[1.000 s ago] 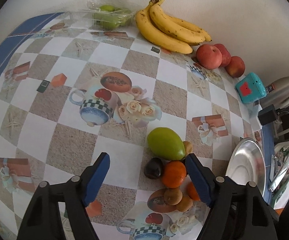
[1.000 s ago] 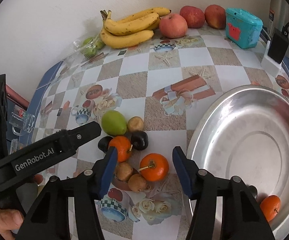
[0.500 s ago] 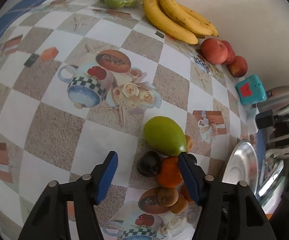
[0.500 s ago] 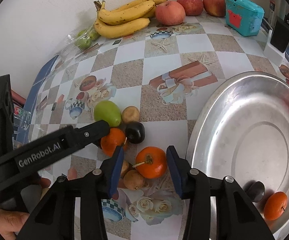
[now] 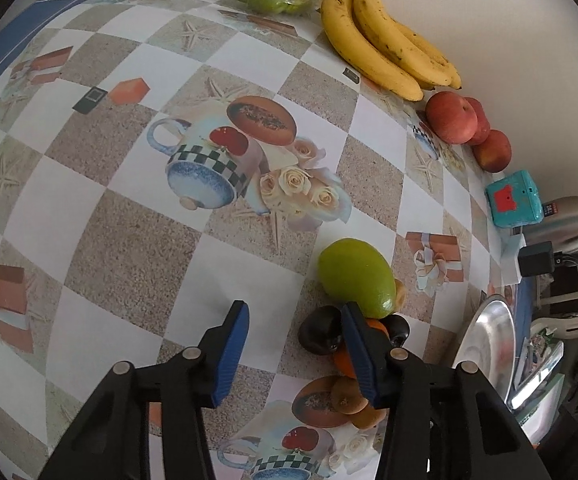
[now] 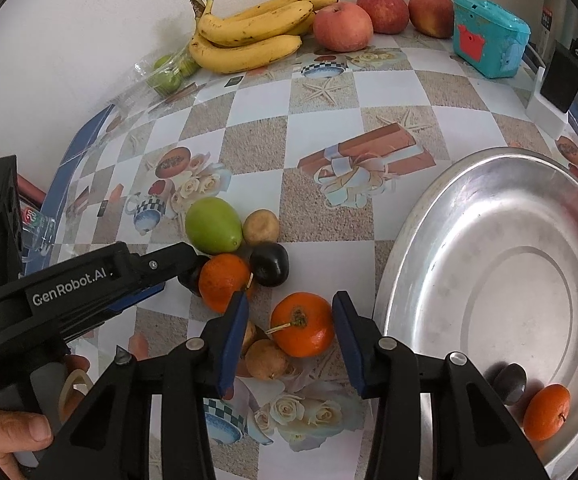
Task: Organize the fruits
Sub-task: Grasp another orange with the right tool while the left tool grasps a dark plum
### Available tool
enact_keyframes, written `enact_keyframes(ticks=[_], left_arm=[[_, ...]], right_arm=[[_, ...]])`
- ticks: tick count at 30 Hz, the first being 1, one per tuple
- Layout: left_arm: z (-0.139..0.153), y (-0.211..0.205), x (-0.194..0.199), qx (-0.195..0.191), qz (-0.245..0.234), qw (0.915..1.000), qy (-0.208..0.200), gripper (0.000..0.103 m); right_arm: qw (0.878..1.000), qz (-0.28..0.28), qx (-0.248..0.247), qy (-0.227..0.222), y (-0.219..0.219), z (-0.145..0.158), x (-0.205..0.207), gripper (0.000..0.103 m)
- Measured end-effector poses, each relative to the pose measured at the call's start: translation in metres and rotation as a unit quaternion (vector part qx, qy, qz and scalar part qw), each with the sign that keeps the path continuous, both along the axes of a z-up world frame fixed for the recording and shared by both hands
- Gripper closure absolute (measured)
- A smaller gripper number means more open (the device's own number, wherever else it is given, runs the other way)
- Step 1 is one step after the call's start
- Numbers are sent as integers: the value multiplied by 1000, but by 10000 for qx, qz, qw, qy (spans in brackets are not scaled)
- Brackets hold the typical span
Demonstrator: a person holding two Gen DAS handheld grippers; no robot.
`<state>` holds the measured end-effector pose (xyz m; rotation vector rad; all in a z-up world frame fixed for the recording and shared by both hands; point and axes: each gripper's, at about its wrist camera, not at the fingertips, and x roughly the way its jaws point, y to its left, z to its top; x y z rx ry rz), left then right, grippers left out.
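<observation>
A cluster of small fruit lies on the patterned tablecloth: a green mango [image 6: 213,230], two oranges [image 6: 303,324] [image 6: 225,282], dark plums [image 6: 269,264] and small brown fruits [image 6: 267,359]. My right gripper [image 6: 289,336] is open, its blue pads on either side of the nearer orange, not touching it. My left gripper [image 5: 295,340] is open and low beside the cluster; its right finger overlaps the mango [image 5: 355,278], and a dark plum [image 5: 321,336] sits inside the gap near that finger. A steel tray [image 6: 501,200] at right holds one orange [image 6: 546,412] and one dark plum [image 6: 510,378].
Bananas [image 6: 249,34], three red apples [image 6: 343,26] and a bag of green fruit [image 6: 169,72] line the wall. A teal box [image 6: 489,42], a charger [image 6: 561,80] and a steel kettle [image 5: 561,220] stand at the back right. The person's hand [image 6: 13,436] holds the left gripper.
Both grippers moved forward and down toward the fruit cluster and narrowed. The right gripper now brackets the nearer orange; the left gripper's right finger reaches the mango.
</observation>
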<state>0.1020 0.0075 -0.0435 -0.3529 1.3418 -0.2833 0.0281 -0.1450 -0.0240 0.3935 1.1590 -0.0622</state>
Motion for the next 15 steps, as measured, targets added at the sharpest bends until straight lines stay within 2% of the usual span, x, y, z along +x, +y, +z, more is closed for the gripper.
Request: enact_keyframes(ticks=[7, 15], left_arm=[[3, 11, 1, 142, 195, 9997, -30, 53], [9, 39, 4, 238, 740, 9969, -104, 54]], right_arm=[[10000, -22, 32, 7, -1, 0, 0, 58], [9999, -51, 111, -12, -2, 1, -1, 58]])
